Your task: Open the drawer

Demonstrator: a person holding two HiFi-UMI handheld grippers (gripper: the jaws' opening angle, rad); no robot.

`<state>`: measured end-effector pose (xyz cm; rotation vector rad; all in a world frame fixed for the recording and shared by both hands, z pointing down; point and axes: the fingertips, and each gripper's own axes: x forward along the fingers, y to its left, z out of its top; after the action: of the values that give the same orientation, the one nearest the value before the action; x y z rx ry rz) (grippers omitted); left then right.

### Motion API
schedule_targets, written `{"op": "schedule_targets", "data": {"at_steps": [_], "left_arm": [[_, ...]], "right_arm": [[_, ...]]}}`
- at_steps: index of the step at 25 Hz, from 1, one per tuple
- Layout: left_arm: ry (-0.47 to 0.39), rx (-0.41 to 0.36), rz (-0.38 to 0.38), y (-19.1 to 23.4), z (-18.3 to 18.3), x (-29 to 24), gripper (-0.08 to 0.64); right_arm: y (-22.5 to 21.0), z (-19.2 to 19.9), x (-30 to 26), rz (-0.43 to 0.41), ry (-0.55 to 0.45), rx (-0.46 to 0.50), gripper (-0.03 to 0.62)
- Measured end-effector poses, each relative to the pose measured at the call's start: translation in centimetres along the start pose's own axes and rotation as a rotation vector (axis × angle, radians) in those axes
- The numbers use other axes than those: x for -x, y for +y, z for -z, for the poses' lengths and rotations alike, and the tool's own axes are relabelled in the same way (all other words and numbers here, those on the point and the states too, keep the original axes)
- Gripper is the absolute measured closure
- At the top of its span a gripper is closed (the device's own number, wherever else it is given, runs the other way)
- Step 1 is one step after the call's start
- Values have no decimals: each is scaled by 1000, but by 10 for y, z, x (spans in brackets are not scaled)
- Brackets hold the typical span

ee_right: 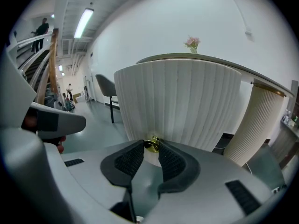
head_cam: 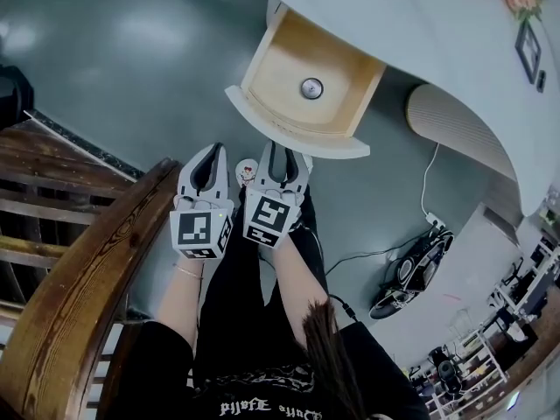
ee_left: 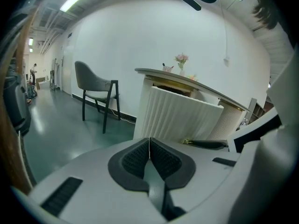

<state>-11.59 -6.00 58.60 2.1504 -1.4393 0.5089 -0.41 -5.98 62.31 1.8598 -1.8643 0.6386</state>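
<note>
In the head view the pale drawer (head_cam: 297,134) stands pulled out of the white table (head_cam: 420,24), its wooden inside bare except for a round metal object (head_cam: 311,87). My right gripper (head_cam: 282,157) reaches the drawer's curved front. In the right gripper view its pads clamp the small brass knob (ee_right: 152,144) on the fluted drawer front (ee_right: 182,101), so the right gripper (ee_right: 151,146) is shut on it. My left gripper (head_cam: 210,160) hangs just left of it, short of the drawer. Its pads meet with nothing between them, so the left gripper (ee_left: 149,141) is shut.
A wooden stair railing (head_cam: 79,296) curves along the left. A fluted table pedestal (head_cam: 455,125) stands right of the drawer, with a cable and power strip (head_cam: 435,221) and a dark device (head_cam: 411,274) on the floor. A grey chair (ee_left: 96,85) stands by the wall.
</note>
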Motion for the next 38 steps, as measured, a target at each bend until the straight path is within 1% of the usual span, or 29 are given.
{"op": "schedule_targets", "data": {"at_steps": [4,7,9,10,15,17,22,30,35,38], "left_arm": [[11,-3,2,0,1,-1,535],[8,-5,5,-1,-3,-1,535],[2,-7,5,-1,-7,-1,535],[-1,-7,4,0,-10,-1,535],[-9,-12,5,-3,-25,4,535],[-4,-25,12,-7,-30,10,535],[7,-34,27,-24,-40,25,535],[-10,-18,32,-47,-67,52,535],[-41,-32,31,-60,-93,64,535],[-57,-27,19,-60,-104,74,535]], "right_arm": [[-1,-1,-1,-4,-2,-10,471],[1,1,0,-49,18,-33,465],[3,6,1,-94,47,-68,380],[3,8,2,-104,58,-77,373],[0,2,23,-108,77,-93,367],[0,-5,34,-123,80,-97,360],[3,-23,53,-172,86,-62,359],[7,-63,84,-221,40,-31,360],[12,-86,96,-259,24,-6,359],[7,-98,104,-256,2,-21,360]]}}
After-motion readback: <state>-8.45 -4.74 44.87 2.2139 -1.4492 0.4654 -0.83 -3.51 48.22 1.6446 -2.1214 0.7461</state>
